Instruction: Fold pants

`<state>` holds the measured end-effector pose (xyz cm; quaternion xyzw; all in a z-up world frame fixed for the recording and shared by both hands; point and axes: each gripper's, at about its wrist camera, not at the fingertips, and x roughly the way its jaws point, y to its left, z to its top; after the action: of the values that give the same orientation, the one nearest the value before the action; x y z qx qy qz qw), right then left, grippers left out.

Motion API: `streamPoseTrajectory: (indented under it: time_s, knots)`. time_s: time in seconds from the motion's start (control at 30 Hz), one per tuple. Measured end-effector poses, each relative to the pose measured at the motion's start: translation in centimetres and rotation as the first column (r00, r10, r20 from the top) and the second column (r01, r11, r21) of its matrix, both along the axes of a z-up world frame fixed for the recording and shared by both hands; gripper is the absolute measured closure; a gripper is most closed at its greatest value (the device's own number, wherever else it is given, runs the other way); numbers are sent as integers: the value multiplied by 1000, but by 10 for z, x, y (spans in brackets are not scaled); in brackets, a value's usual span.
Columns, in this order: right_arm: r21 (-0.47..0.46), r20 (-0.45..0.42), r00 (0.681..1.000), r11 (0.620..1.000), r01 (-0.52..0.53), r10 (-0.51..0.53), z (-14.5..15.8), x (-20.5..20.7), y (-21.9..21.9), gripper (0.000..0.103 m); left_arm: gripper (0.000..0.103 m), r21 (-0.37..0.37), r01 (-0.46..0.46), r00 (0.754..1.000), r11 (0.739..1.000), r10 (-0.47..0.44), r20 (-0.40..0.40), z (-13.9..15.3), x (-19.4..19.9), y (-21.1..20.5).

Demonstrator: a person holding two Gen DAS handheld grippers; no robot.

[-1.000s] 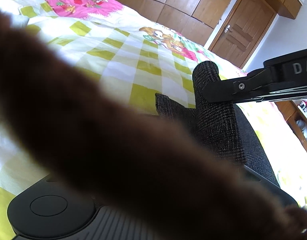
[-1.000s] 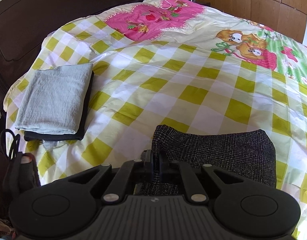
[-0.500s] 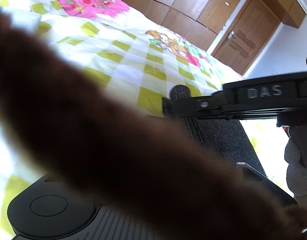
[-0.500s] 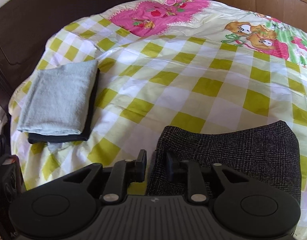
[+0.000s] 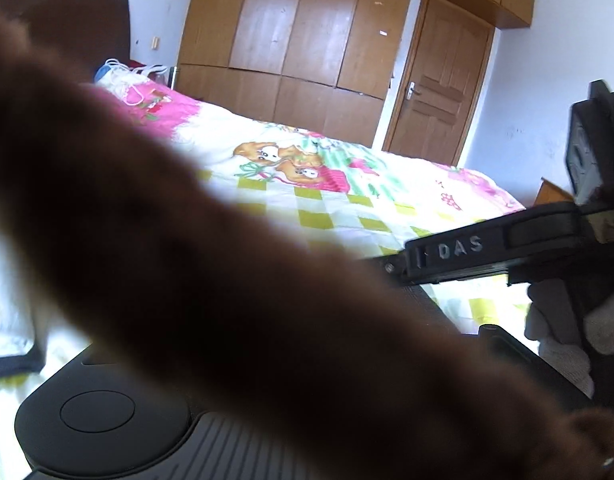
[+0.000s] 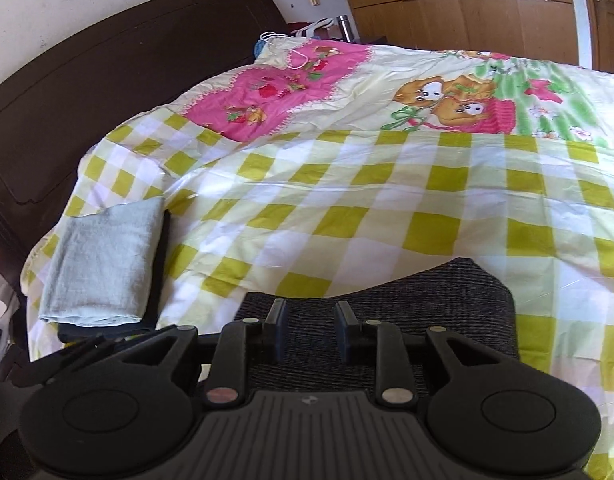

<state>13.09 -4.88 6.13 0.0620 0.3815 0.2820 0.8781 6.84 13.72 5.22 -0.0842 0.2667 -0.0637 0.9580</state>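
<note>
Right gripper [image 6: 309, 330]: your fingers stand apart over the pants, gripping nothing.
Left gripper: a blurred brown sleeve [image 5: 227, 280] hides your fingers; cannot tell.
Pants [image 6: 427, 304]: folded dark bundle at the bed's [image 6: 387, 200] near edge.
Folded stack [image 6: 103, 264]: near the headboard corner, well apart.

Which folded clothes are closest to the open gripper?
The dark speckled folded pants, right under the right gripper. The pale green folded cloth sits farther off on a dark piece by the headboard.
</note>
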Motion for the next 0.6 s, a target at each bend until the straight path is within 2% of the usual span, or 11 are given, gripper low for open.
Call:
streamPoseTrajectory:
  time_s: [0.07,0.17,0.23,0.3,0.37,0.47,0.6]
  knots:
    - [24,-12,1000,999,22,-22,-5,5,-9,63,29,18,-22,999,1000,22,-32,-8,18,0]
    - [25,-5,998,997,70,-70,-9,8,-28,63,37,110,-87,988,990,100,-116,-28,36,6]
    - [4,20,994,994,107,-107,-12,8,-45,61,37,46,-102,978,994,109,-178,-43,39,20]
    - [-22,19,990,989,143,-143,-21,10,-64,58,36,-27,-126,973,992,119,-198,-50,34,31]
    - [-33,-23,985,985,168,-169,-34,10,-82,57,35,-23,-133,973,991,126,-196,-49,31,31]
    - [30,-114,974,979,201,-197,-56,4,-112,50,36,9,-125,973,992,124,-192,-40,30,22]
    - [167,-204,962,962,215,-180,-70,-9,-144,46,36,-23,-101,971,995,94,-222,-33,21,16]
